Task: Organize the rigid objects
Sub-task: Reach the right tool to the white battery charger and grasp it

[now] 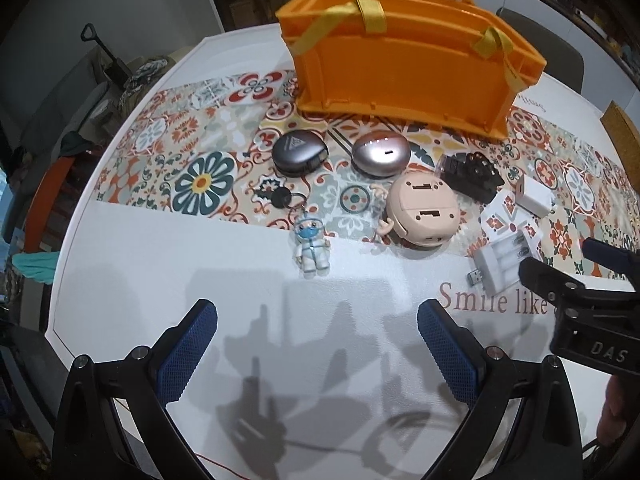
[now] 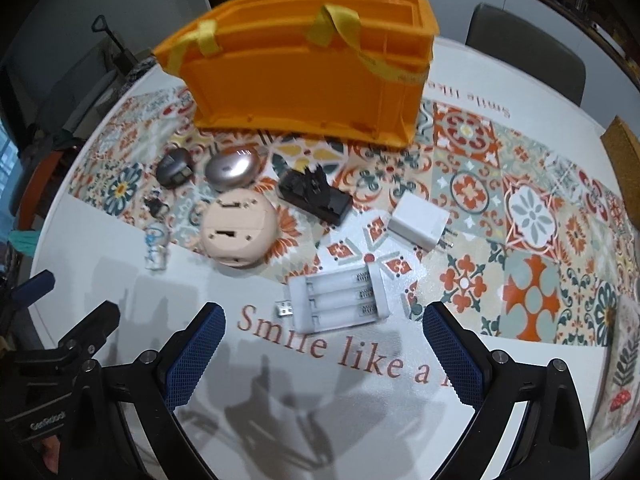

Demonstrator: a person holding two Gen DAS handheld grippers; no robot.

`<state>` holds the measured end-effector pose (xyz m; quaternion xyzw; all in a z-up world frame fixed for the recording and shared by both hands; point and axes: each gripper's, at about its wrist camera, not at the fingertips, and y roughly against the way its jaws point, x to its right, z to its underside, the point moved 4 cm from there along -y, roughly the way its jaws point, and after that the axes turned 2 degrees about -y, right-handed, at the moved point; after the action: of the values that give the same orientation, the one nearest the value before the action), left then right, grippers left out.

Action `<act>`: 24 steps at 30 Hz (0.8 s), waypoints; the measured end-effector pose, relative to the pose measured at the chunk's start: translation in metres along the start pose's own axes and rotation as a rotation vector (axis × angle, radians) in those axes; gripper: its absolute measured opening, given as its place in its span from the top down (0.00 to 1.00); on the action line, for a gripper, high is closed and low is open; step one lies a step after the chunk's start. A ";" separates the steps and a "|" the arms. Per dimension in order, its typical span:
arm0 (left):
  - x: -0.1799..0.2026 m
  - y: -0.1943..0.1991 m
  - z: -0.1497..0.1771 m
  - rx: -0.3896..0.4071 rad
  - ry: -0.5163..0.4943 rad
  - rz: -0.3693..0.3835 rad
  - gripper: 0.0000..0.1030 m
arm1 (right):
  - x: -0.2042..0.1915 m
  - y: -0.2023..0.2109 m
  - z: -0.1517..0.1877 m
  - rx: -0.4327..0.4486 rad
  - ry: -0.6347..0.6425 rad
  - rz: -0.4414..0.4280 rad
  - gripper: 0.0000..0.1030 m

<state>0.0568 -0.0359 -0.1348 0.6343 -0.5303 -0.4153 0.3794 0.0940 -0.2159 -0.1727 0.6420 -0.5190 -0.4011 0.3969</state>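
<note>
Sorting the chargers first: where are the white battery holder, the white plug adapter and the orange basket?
white battery holder (image 2: 340, 306), right wrist view, middle slot.
white plug adapter (image 2: 418, 222), right wrist view, top face.
orange basket (image 1: 400, 76), left wrist view, front wall.

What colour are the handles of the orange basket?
Yellow handles on the basket, clearest in the left wrist view.

The left gripper (image 1: 316, 354) hovers with its jaws spread wide over the white tabletop (image 1: 140, 280), holding nothing. Ahead lies an astronaut keychain figure (image 1: 312, 250), a beige round toy (image 1: 423, 213), a dark earbud case (image 1: 298, 152) and a silver case (image 1: 381, 153). An orange basket (image 1: 404, 68) stands behind them. The right gripper (image 1: 576, 268) reaches beside a white battery holder (image 1: 504, 261).
</note>
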 end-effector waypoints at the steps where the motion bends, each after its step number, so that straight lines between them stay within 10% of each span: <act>1: 0.002 -0.002 0.000 -0.003 0.000 -0.006 0.01 | 0.001 -0.004 0.001 -0.007 0.000 -0.003 0.03; 24: 0.019 -0.036 -0.007 -0.031 0.005 -0.035 0.01 | 0.011 -0.076 -0.008 -0.061 0.014 0.018 0.09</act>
<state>0.0778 -0.0488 -0.1679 0.6385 -0.5119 -0.4284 0.3832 0.1290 -0.2146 -0.2410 0.6278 -0.5094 -0.4087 0.4234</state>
